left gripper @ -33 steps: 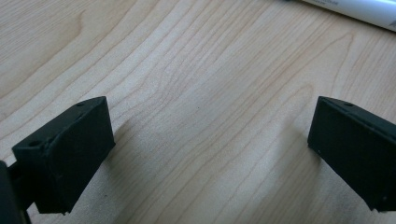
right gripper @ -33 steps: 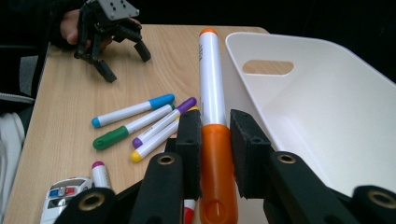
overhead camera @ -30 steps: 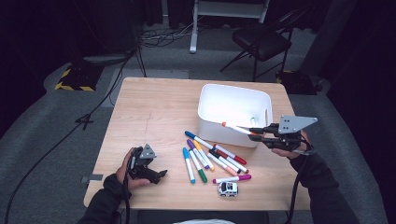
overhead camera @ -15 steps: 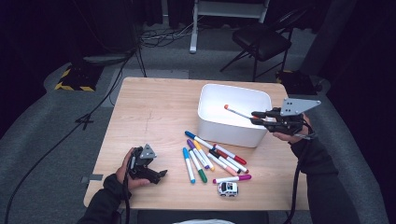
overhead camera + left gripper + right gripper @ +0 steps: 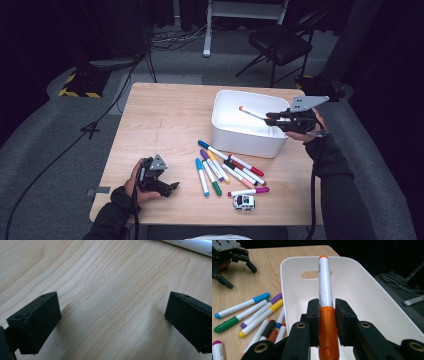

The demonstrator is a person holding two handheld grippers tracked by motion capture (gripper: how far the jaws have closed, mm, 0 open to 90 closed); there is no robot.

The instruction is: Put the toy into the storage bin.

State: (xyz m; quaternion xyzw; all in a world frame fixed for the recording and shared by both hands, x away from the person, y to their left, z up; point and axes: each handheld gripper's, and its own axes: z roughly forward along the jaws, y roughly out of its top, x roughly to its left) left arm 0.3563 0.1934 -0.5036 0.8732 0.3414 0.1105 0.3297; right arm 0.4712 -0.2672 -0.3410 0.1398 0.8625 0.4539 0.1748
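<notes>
My right gripper [image 5: 274, 118] [image 5: 327, 315] is shut on an orange-capped white marker [image 5: 253, 113] [image 5: 325, 297], held level over the inside of the white bin [image 5: 230, 132] [image 5: 367, 297]. The marker's orange cap sits between the pads and its white barrel points across the bin. Several loose markers [image 5: 227, 167] [image 5: 252, 312] lie fanned on the wooden table in front of the bin. My left gripper [image 5: 167, 186] [image 5: 112, 322] rests low over the bare table near its front left, jaws wide open with nothing between them.
A small white toy car [image 5: 244, 201] sits near the table's front edge, beside a magenta-capped marker [image 5: 248, 191]. A black folding chair [image 5: 282, 45] stands on the floor beyond the table. Cables cross the grey floor at left.
My right gripper has carried the orange marker from the bin's front right corner farther back, over the bin's inside. The left gripper has kept still.
</notes>
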